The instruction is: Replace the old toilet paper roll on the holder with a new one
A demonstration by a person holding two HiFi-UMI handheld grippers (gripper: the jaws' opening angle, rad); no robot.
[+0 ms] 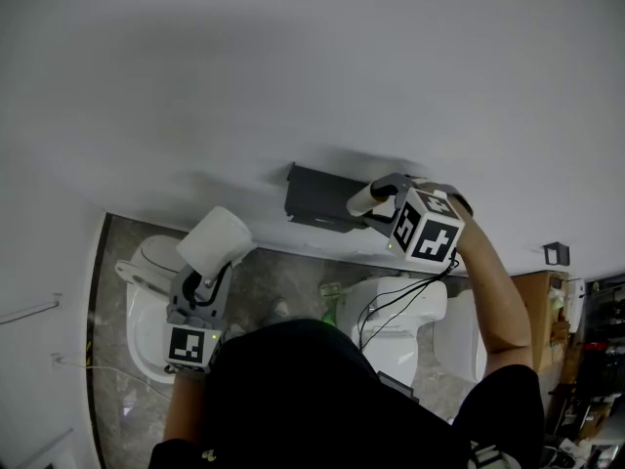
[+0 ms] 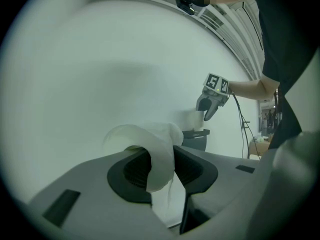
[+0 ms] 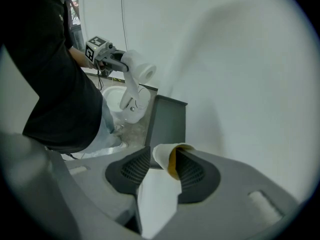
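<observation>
A full white toilet paper roll [image 1: 217, 238] is held up at the lower left of the head view, with my left gripper [image 1: 207, 267] shut on its wall. In the left gripper view the roll's [image 2: 150, 151] wall is pinched between the two pads. My right gripper [image 1: 383, 203] is shut on the old roll [image 1: 361, 199], right beside the dark grey holder [image 1: 317, 198] on the white wall. In the right gripper view the old roll [image 3: 167, 159] is a brown cardboard core with a thin layer of paper, just in front of the holder [image 3: 169, 121].
A white toilet [image 1: 145, 306] stands on the grey floor below the left gripper, and a second white toilet [image 1: 405, 306] stands under the right arm. A cardboard box [image 1: 540, 301] is at the right. The person's dark torso fills the lower middle.
</observation>
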